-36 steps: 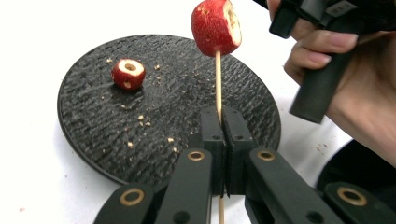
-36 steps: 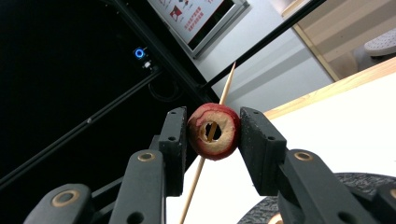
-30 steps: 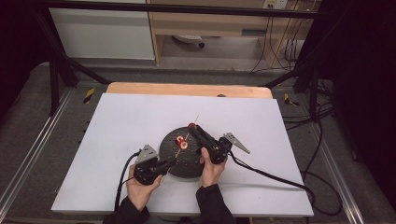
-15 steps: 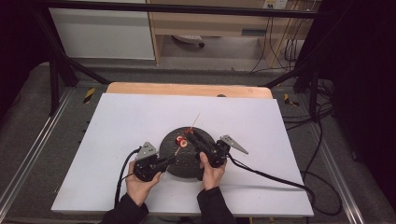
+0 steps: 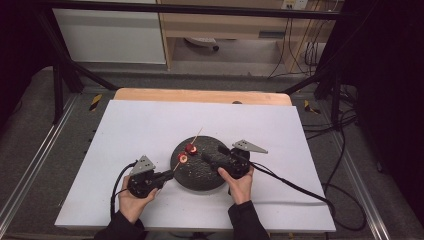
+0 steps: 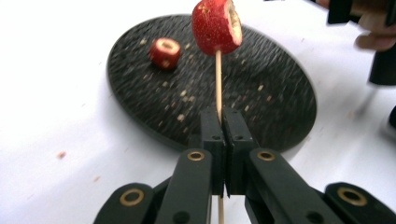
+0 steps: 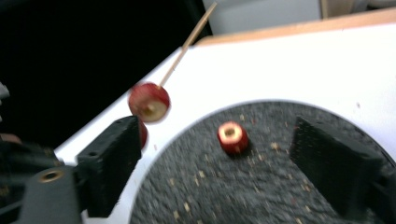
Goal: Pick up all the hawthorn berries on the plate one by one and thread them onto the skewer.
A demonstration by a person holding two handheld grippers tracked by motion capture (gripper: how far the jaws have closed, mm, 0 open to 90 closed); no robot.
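wooden skewer [image 6: 218,79] clamped in left gripper [image 6: 223,122], red fruit piece [image 6: 215,25] speared on it, raised over dark round plate [image 6: 275,102]. second red fruit piece [image 7: 232,136] lying on plate among crumbs. right gripper [image 7: 212,158] jaws spread wide over plate, gripping nothing. plate on white table [image 5: 130,125].

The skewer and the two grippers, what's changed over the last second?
The right gripper has drawn back toward the plate's right edge, its jaws now open over the plate, with a red piece lying loose there. The left gripper stays shut on the skewer, one piece on it. The plate hasn't moved.
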